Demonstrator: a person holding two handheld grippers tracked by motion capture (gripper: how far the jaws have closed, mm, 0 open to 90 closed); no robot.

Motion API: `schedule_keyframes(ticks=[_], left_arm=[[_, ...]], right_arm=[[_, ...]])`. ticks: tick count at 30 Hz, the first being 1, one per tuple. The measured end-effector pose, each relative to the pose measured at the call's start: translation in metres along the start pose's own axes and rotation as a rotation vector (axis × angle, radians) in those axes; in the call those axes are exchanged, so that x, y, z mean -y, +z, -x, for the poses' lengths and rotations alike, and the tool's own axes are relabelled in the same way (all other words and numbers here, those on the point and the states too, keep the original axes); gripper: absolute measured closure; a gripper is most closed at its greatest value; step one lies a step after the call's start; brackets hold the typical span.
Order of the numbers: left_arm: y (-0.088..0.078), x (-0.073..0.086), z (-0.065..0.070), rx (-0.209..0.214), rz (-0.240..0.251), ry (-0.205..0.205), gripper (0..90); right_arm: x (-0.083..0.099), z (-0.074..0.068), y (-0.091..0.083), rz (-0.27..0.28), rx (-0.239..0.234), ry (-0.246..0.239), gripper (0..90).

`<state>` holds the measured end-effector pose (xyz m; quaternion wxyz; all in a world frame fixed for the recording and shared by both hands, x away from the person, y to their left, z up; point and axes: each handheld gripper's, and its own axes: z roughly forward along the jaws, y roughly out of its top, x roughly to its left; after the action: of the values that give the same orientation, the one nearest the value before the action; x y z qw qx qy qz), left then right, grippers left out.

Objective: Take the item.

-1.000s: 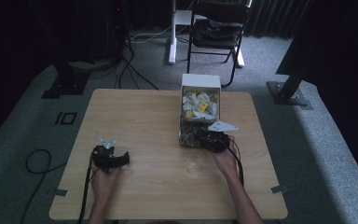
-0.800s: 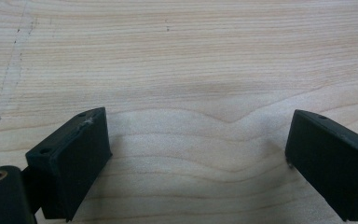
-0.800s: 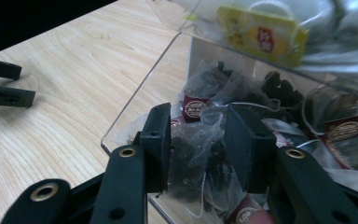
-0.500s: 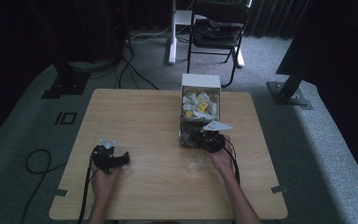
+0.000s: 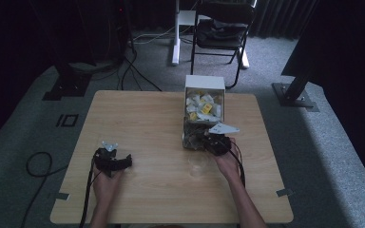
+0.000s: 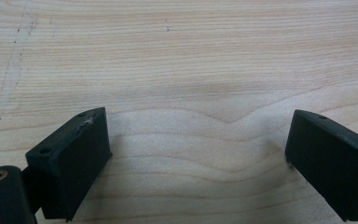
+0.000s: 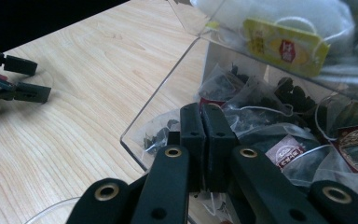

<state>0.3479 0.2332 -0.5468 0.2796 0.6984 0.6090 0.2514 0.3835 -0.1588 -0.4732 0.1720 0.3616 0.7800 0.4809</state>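
Reaching into the clear box (image 7: pixel 177 88) of tea bags, I have my right claw (image 7: pixel 207 122) pinched together among the dark-leaf bags (image 7: pixel 265 116) in the near compartment; whether a string or bag corner sits between the jaws I cannot tell. My left claw (image 6: pixel 196 154) rests wide apart and empty over the bare worktop (image 6: pixel 177 56). A clear cup (image 5: pixel 197 166) waits just beside the right hand, seemingly unfilled: picking looks underway, transfer remains.

The light wooden table (image 5: pixel 147 118) carries a clear box of tea bags (image 5: pixel 203 114) touching the right gripper (image 5: pixel 204 142).
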Motion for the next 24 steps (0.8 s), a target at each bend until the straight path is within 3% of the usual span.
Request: schedule_keyframes(ticks=[24], left_arm=[[0.000, 0.000, 0.000, 0.000, -0.001, 0.001, 7.0]], right_arm=[[-0.010, 0.000, -0.014, 0.025, 0.034, -0.024, 88.6]])
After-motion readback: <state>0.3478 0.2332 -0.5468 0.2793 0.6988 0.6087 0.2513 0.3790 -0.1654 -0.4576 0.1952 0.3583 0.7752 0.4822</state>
